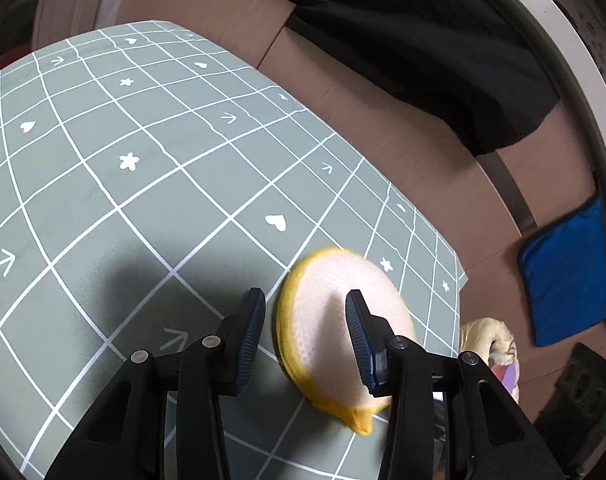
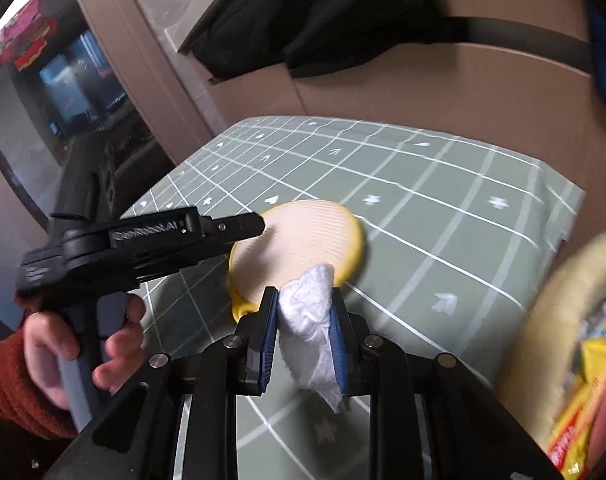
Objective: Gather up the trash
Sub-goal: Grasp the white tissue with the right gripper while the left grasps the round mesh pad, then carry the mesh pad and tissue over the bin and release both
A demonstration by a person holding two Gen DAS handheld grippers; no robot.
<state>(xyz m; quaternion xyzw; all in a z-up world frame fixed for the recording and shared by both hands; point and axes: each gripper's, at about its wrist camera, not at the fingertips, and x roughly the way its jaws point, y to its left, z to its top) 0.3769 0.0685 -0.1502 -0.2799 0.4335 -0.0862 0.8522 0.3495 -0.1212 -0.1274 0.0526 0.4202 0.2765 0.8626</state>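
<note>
A round pad with a white face and yellow rim (image 1: 335,332) lies on the green grid mat (image 1: 143,184). My left gripper (image 1: 307,340) is open, with the pad's left edge between its fingers. In the right wrist view the left gripper (image 2: 259,224) reaches over the same pad (image 2: 299,240). My right gripper (image 2: 303,336) is shut on a crumpled white tissue (image 2: 309,320), held above the mat (image 2: 443,208) just in front of the pad.
A cream bag (image 2: 571,300) holding yellow and red wrappers (image 2: 583,400) sits off the mat's right edge; it also shows in the left wrist view (image 1: 487,336). A blue cloth (image 1: 563,276) lies on cardboard (image 1: 383,92). Black fabric (image 1: 423,40) lies behind.
</note>
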